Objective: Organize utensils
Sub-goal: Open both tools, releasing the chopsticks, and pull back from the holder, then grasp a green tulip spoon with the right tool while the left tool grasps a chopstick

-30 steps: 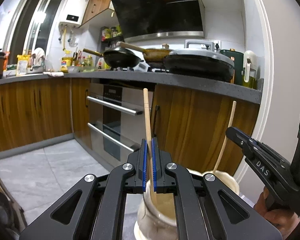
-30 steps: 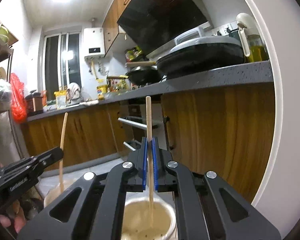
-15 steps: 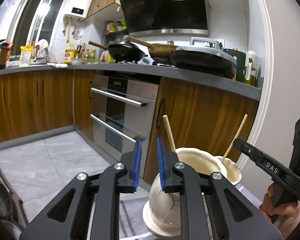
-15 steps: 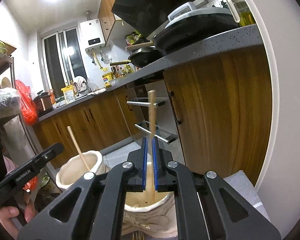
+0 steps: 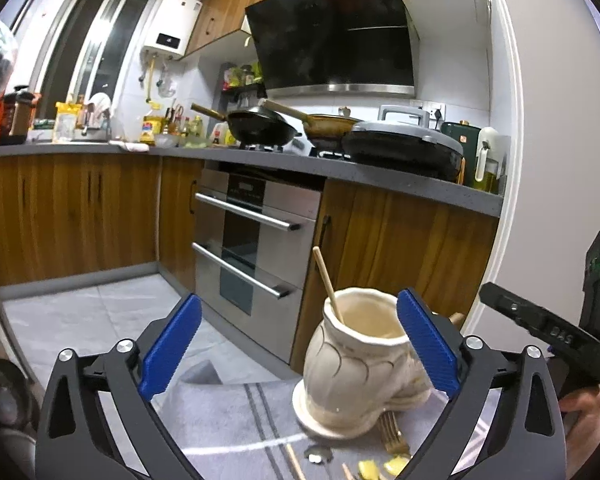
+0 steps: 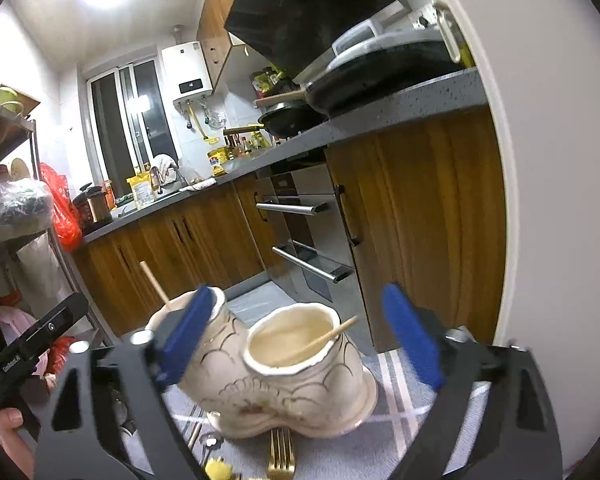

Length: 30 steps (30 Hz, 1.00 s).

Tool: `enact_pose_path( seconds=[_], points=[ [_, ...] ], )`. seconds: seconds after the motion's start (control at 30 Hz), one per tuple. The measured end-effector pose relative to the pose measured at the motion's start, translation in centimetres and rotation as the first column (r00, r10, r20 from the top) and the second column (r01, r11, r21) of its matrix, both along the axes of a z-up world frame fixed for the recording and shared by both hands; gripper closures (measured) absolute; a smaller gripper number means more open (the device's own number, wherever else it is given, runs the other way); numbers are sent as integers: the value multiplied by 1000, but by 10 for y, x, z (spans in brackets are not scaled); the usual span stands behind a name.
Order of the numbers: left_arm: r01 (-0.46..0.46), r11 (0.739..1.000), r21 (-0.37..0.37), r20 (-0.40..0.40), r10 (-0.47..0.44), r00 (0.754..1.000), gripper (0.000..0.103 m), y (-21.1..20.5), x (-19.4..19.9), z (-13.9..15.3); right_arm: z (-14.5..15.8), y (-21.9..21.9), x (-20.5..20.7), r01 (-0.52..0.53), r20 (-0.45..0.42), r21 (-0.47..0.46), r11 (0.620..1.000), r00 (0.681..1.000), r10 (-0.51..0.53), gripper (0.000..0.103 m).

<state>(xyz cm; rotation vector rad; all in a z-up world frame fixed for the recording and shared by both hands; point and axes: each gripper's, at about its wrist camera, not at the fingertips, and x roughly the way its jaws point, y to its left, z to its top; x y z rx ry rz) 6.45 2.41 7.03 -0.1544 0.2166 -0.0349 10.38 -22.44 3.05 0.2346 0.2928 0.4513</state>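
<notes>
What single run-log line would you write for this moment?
left tongs: just opened, empty | right tongs: just opened, empty | chopsticks: one in each holder cup | fork: on mat

a grey counter (image 5: 380, 182) runs over wooden cabinets (image 5: 68, 208) and a steel oven (image 5: 256, 232). on the counter sit a black wok (image 5: 260, 130) and a lidded griddle pan (image 5: 404, 148); above it hang a black range hood (image 5: 332, 32) and a white water heater (image 5: 172, 26).

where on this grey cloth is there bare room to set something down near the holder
Bare grey cloth lies left of the ceramic utensil holder, out to its near-left edge, and to the holder's right in the right wrist view. Crowded: directly in front, where the gold fork, a chopstick and yellow bits lie.
</notes>
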Motion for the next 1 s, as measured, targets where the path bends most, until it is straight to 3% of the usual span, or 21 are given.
enact_pose_path(
  seconds=[0.13,0.37,0.63,1.0],
  points=[
    [-8,1000,-13,-29,8,1000,5,-2,-10,-6,2,-2,-21,14,27,-29,999,1000,-13,5],
    [-67,996,56,-138,74,988,5,-2,-25,-25,-2,-4,-45,59,52,-77,995,997,-56,5],
    [-78,993,94,-237,98,967,5,5,-40,-46,-20,0,-60,2,-40,-172,985,999,-10,5],
    [33,985,170,-383,35,923,5,-16,-41,-88,-64,4,-70,-86,-194,-261,962,980,36,5]
  ],
)
